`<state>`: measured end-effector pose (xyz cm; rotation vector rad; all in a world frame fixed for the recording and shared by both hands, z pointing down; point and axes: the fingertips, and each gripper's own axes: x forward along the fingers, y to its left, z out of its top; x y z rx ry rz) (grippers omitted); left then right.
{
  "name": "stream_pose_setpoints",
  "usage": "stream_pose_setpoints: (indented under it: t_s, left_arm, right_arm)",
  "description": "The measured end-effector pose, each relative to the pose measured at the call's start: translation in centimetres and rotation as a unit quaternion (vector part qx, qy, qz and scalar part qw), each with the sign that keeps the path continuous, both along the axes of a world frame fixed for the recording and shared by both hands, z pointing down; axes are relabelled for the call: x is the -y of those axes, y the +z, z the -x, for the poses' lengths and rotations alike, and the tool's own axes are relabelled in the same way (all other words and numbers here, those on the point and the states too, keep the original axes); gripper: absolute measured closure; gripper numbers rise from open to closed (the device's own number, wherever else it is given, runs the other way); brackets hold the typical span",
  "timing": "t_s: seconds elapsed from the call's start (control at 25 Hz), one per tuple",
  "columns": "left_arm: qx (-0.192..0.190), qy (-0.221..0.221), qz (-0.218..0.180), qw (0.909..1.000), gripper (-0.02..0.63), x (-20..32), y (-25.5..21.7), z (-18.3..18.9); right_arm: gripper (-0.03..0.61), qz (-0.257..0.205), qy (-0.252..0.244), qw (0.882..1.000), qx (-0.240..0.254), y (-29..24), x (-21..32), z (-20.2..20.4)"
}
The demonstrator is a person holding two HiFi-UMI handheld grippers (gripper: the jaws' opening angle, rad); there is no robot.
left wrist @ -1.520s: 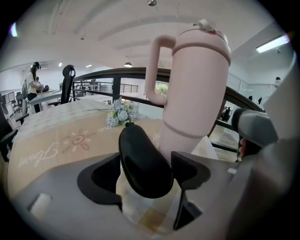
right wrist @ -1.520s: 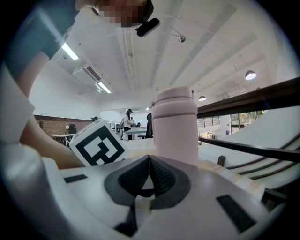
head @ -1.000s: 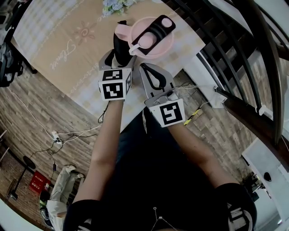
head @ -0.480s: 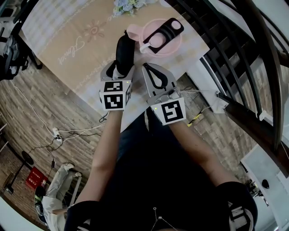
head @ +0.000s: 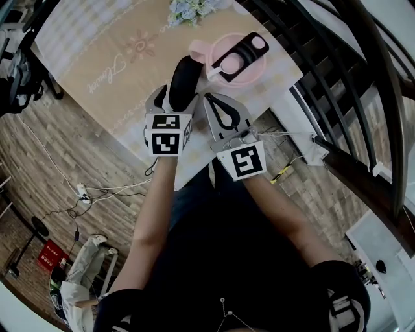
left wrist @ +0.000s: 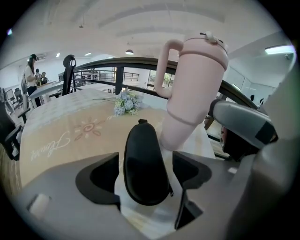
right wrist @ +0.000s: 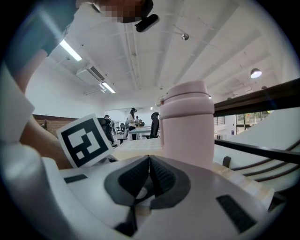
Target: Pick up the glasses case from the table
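Observation:
The black glasses case (left wrist: pixel 144 164) stands lengthwise between the jaws of my left gripper (left wrist: pixel 145 174), its far end pointing away over the table. The jaws are opening slightly, and both pads still touch the sides of the case. In the head view the case (head: pixel 183 79) sticks out beyond the left gripper (head: pixel 176 98), just left of the pink tumbler (head: pixel 237 58). My right gripper (head: pixel 215 98) hangs beside it near the table's front edge, shut with nothing in it. In its own view the right gripper (right wrist: pixel 149 161) shows closed jaws in front of the tumbler (right wrist: pixel 186 126).
The table wears a beige patterned cloth (head: pixel 104 61), with a small bunch of flowers (head: pixel 190 9) at its far side. The tumbler (left wrist: pixel 191 84) rises just right of the case. A dark stair railing (head: pixel 363 97) runs along the right. Cables lie on the floor (head: pixel 84 194).
The left gripper and the case have drawn back from the pink tumbler; a second ago the case overlapped its handle, and now it stands apart to the left. The right gripper has stayed put.

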<state>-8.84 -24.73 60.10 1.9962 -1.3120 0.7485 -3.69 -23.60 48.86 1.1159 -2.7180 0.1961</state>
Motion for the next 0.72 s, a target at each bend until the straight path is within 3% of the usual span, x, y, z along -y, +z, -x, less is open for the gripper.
stream_pose_setpoints:
  t_s: [0.44,0.72]
  left_arm:
    - [0.048,0.034,0.047,0.9972,0.253,2.7,3.1,-1.3]
    - [0.044,0.04,0.079,0.9951,0.248,2.6,4.4,-1.8]
  right_arm:
    - [0.568,0.009,0.019,1.0,-0.005,0.6,0.7,-1.1]
    - [0.568,0.006,0.021,1.0,-0.007,0.4,0.7,-1.3]
